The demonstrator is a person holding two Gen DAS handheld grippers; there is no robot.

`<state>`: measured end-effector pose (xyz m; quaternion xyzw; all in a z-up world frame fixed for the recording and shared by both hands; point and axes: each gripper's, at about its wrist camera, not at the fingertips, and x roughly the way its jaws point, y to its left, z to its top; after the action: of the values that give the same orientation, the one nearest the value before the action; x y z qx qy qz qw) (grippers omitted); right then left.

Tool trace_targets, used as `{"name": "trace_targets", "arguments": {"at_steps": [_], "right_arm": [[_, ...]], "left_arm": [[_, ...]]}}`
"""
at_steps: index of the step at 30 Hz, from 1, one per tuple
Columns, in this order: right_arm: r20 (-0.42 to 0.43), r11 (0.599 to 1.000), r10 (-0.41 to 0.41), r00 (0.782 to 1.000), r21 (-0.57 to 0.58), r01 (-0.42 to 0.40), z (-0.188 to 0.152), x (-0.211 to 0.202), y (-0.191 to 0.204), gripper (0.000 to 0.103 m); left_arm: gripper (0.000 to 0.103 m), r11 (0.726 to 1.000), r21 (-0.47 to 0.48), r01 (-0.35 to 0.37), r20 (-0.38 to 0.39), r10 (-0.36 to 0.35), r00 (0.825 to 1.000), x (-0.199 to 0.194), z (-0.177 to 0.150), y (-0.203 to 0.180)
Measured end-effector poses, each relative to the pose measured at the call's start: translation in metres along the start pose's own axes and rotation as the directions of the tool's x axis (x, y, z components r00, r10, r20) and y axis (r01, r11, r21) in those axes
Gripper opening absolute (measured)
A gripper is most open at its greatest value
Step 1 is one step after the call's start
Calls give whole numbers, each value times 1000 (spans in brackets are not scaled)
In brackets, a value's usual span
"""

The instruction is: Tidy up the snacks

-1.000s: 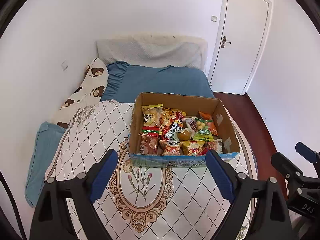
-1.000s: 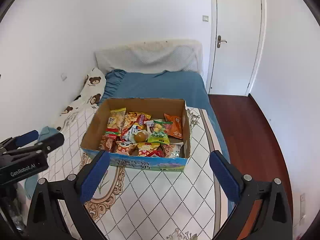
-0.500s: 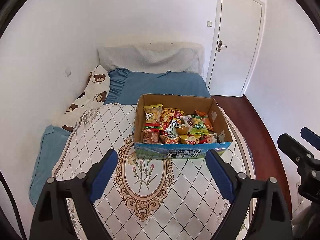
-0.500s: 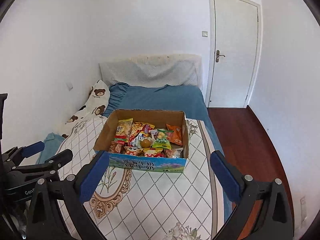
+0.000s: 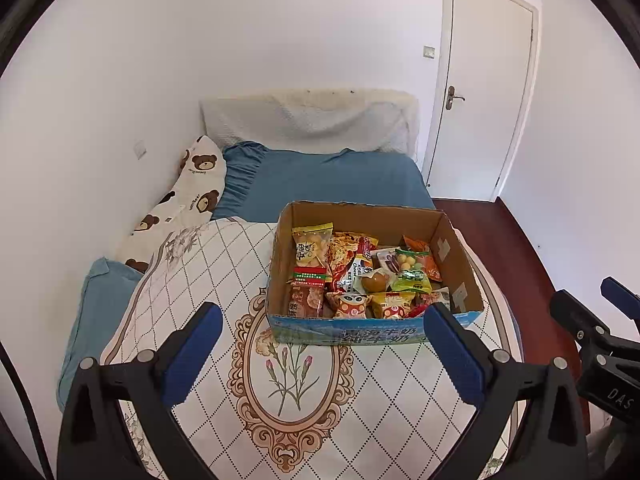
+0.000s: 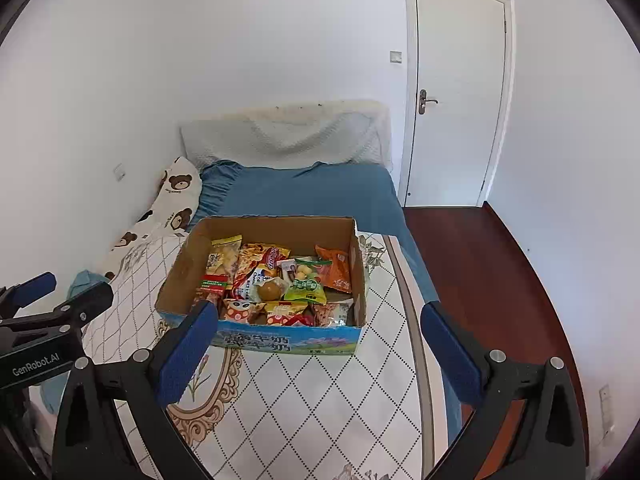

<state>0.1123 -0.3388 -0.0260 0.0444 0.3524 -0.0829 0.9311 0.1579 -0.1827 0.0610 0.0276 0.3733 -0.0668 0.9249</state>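
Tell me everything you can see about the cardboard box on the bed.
The cardboard box is a shallow, open-topped tray of plain brown cardboard inside, with a blue printed front panel bearing white characters. Pale tape patches show on its inner right wall. It sits flat and upright on the patterned quilt, near the blue sheet. It is filled with a jumble of snack packets, most lying flat. Neither gripper touches it.

Brown box (image 5: 360, 216) with blue front, white diamond-patterned quilt (image 5: 208, 264), blue sheet (image 5: 332, 180), bear-print pillow (image 5: 192, 196).
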Motion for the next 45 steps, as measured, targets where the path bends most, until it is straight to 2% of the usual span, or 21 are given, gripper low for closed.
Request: {"name": "trace_targets", "arguments": {"at_steps": [9, 17, 45], "right_arm": [[-56, 999, -38, 998, 23, 39, 2, 51, -8, 103], [-94, 999, -43, 995, 23, 45, 0, 75, -10, 103], [-86, 999, -35, 996, 27, 37, 1, 69, -12, 103]], "left_arm": [[103, 1000, 17, -14, -55, 15, 998, 42, 6, -7], [103, 1000, 16, -26, -71, 27, 997, 56, 6, -6], [103, 999, 32, -7, -60, 9, 998, 48, 4, -21]]}}
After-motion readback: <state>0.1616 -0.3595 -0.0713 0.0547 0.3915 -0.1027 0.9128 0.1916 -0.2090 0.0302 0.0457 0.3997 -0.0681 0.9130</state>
